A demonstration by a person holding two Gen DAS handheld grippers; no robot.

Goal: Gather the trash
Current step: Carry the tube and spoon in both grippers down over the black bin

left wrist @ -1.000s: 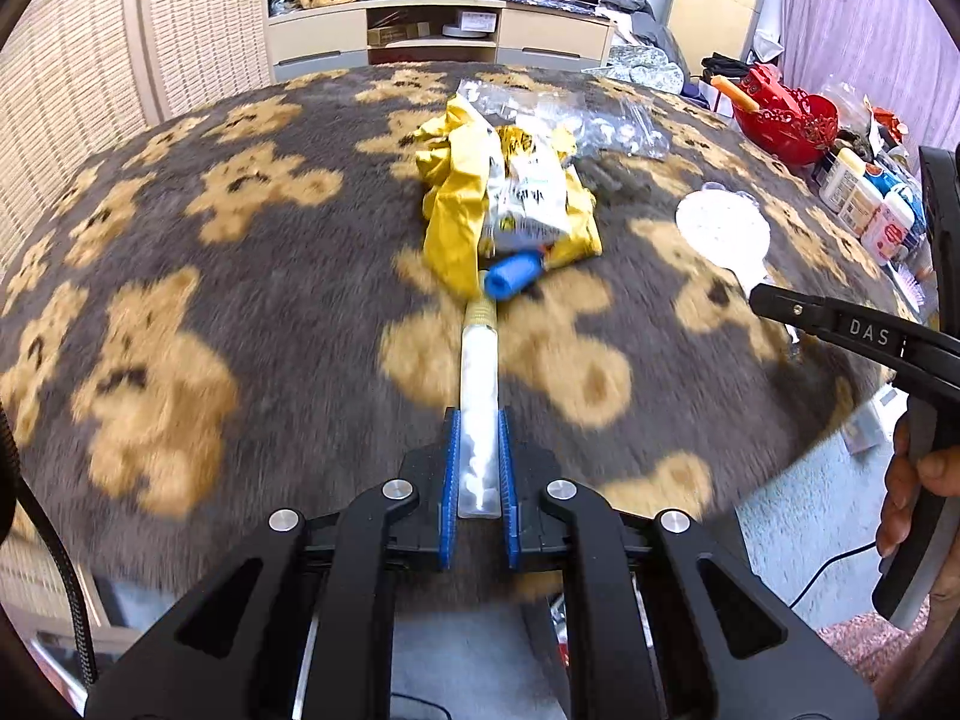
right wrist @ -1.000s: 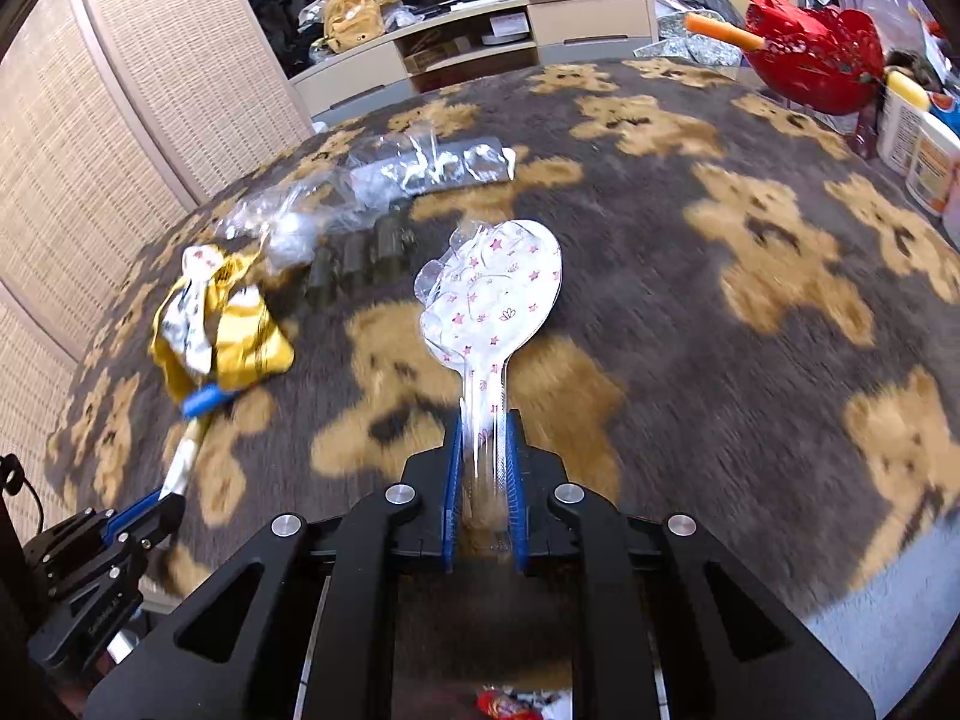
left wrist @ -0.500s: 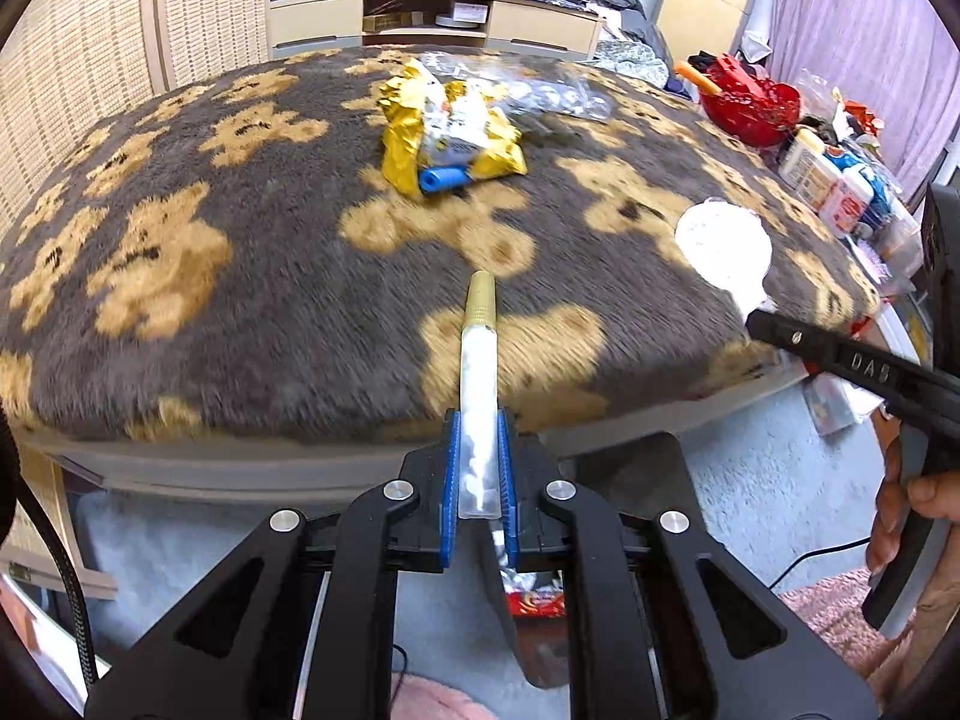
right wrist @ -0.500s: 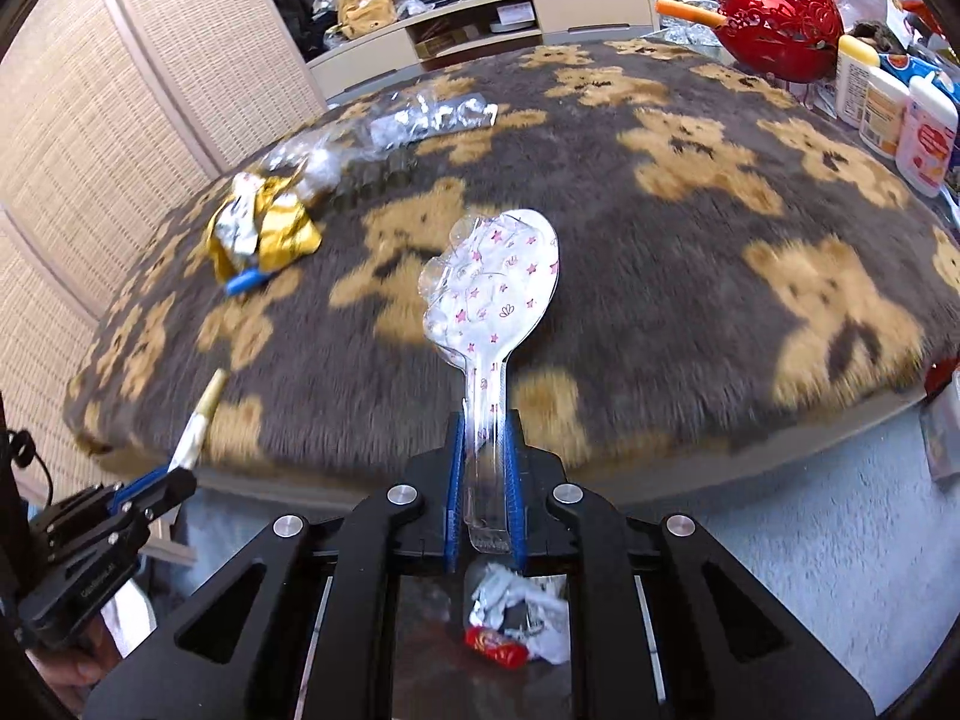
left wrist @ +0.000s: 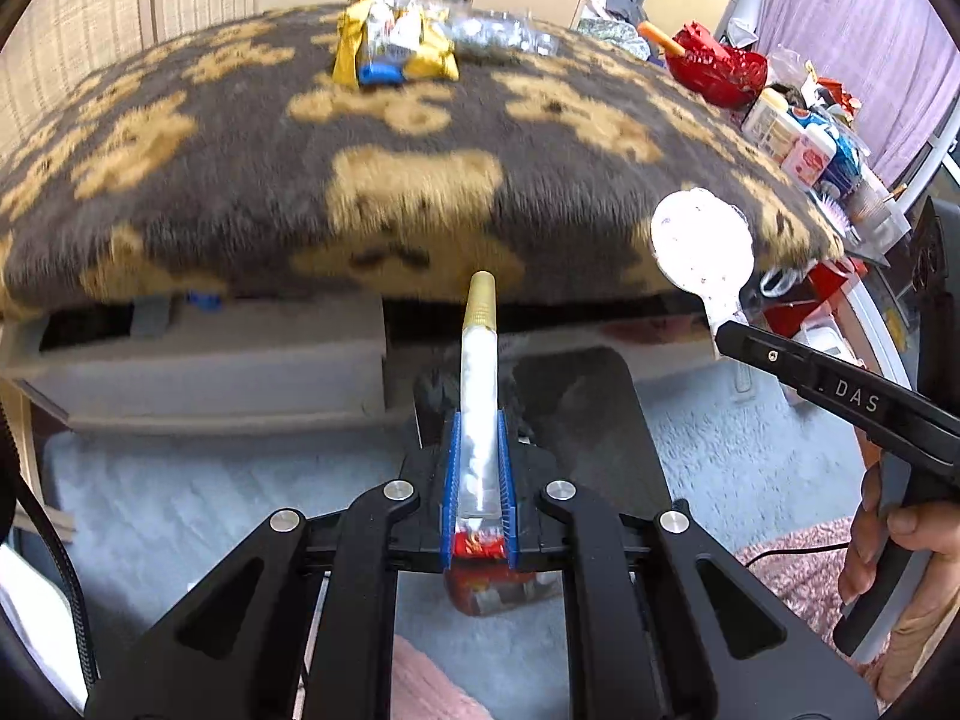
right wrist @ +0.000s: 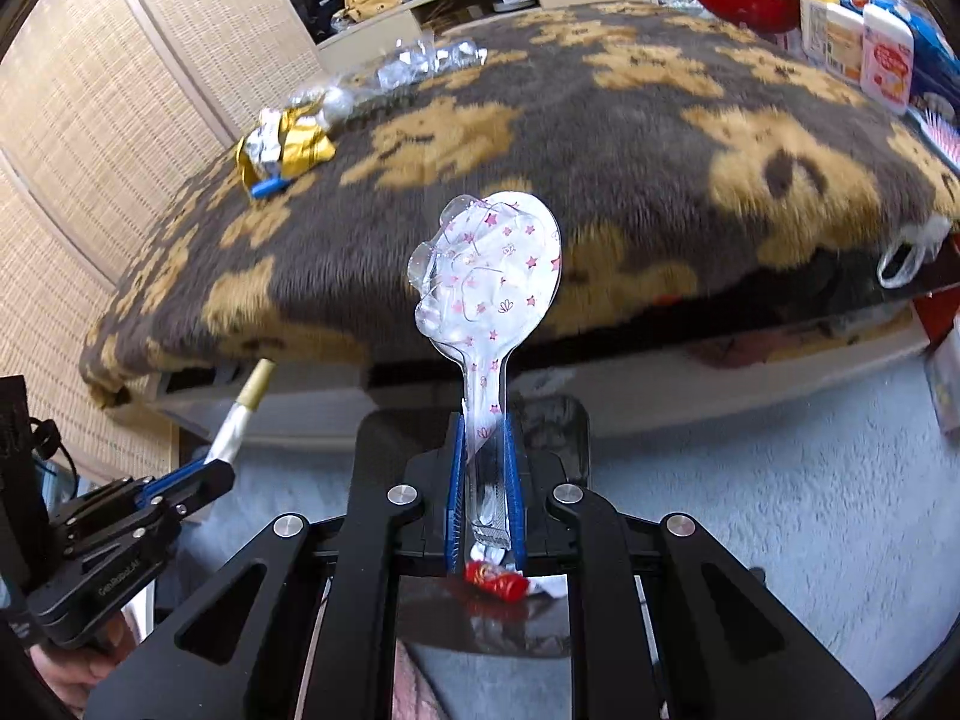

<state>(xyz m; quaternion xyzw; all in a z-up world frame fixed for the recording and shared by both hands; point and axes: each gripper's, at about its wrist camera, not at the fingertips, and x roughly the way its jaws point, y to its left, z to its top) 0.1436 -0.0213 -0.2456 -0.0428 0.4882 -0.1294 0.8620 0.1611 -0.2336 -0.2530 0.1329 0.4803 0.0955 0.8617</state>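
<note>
My left gripper (left wrist: 478, 474) is shut on a white tube with a gold tip (left wrist: 478, 396), held off the table's front edge above a dark bin (left wrist: 588, 396) that holds red wrappers (left wrist: 480, 546). My right gripper (right wrist: 485, 474) is shut on a clear star-printed plastic package (right wrist: 489, 276), also above the bin (right wrist: 384, 438). The package shows in the left wrist view (left wrist: 702, 246), the tube in the right wrist view (right wrist: 240, 414). A yellow wrapper (left wrist: 390, 48) with a blue cap (left wrist: 378, 73) and clear plastic (left wrist: 498, 36) lie on the table.
The table wears a grey bear-print cover (left wrist: 240, 180). A red basket (left wrist: 717, 69) and bottles (left wrist: 804, 144) stand at its right edge. A shelf (left wrist: 198, 354) sits under the table. Pale carpet (left wrist: 180, 510) covers the floor. Woven screens (right wrist: 90, 90) stand at the left.
Both grippers have pulled back from the table and dropped lower, carrying the tube and the plastic package out over the bin on the floor.
</note>
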